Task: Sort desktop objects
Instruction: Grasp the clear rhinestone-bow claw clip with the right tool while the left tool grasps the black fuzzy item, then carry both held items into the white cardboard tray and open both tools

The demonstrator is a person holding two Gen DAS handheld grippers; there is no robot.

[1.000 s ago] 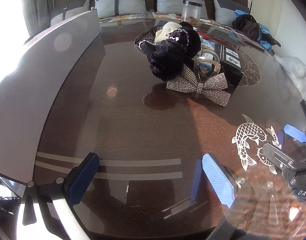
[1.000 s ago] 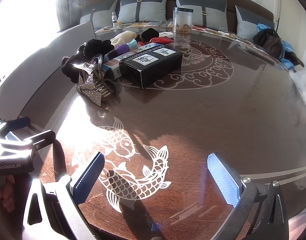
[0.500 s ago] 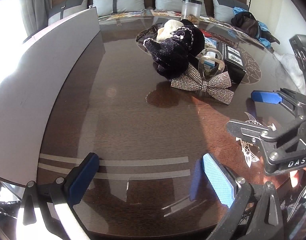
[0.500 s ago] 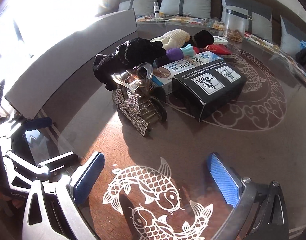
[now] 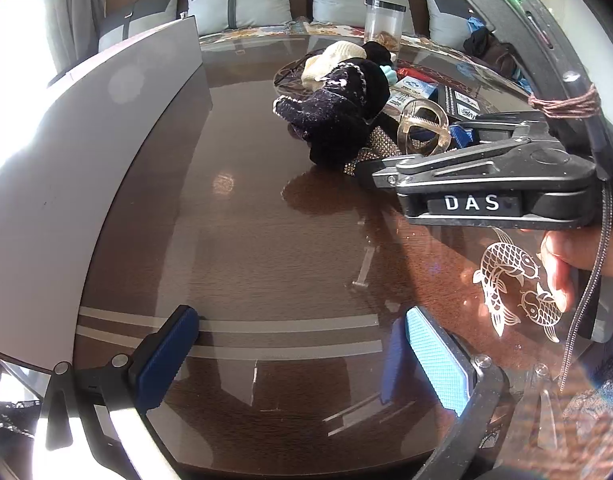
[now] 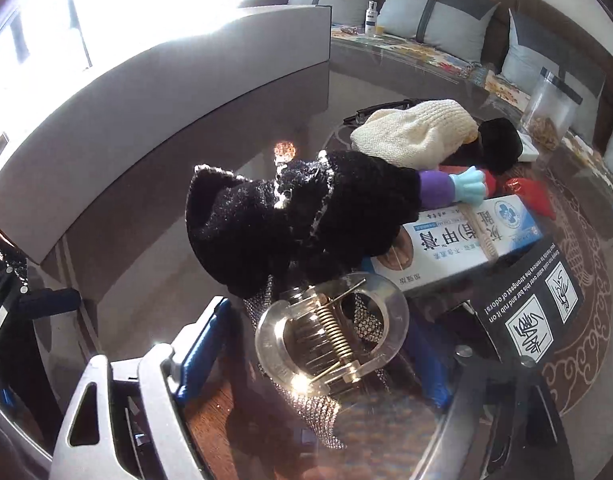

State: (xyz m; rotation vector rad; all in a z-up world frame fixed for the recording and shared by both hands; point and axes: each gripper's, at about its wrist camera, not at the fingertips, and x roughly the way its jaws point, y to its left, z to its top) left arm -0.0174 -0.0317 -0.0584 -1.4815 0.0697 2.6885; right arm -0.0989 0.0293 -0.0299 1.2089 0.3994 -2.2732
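Observation:
A clear plastic hair claw (image 6: 330, 332) with a metal spring stands on a rhinestone bow (image 6: 314, 412) at the near edge of the pile. My right gripper (image 6: 318, 352) straddles the claw and its jaws are closing. A gap still shows between the left pad (image 6: 202, 340) and the claw; the right pad is mostly hidden behind it. In the left wrist view the right gripper (image 5: 418, 148) reaches in from the right over the claw (image 5: 422, 126). My left gripper (image 5: 302, 356) hangs open over bare dark tabletop with nothing between its fingers.
Behind the claw lie a black knitted piece (image 6: 298, 220), a cream knitted piece (image 6: 414, 132), a white and blue box (image 6: 466, 240) and a black box (image 6: 534, 308). A clear jar (image 6: 550, 116) stands farther back. A grey curved panel (image 5: 86, 140) borders the table's left side.
My right gripper has travelled left across the fish inlay to the pile and now straddles the hair claw, with its jaws narrower than before. The left gripper has stayed put.

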